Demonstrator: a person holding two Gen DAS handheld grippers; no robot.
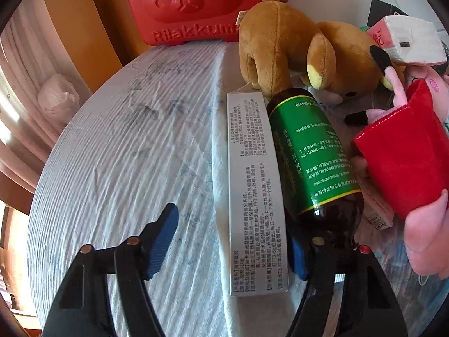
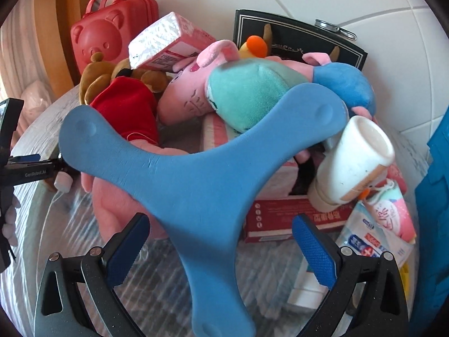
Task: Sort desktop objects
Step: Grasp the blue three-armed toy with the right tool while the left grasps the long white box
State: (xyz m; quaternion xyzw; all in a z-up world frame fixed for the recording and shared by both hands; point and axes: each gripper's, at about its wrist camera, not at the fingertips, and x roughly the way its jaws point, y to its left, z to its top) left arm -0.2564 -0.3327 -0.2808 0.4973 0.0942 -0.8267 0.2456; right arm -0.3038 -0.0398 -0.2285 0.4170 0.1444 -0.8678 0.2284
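Note:
In the left wrist view a long silver-white printed box lies on the round table, between the fingers of my left gripper. The left pad stands clear of the box; the right pad sits at its right edge, so the gripper is open. A dark bottle with a green label lies right beside the box. In the right wrist view a blue three-armed soft piece rests on the pile. Its stem passes between the pads of my right gripper, open with a gap on each side.
At the back stand a red bear case, a brown plush bear and a tissue pack. A pink plush in red cloth crowds the right. The right view shows a teal-and-pink plush, a white tube and a red carton.

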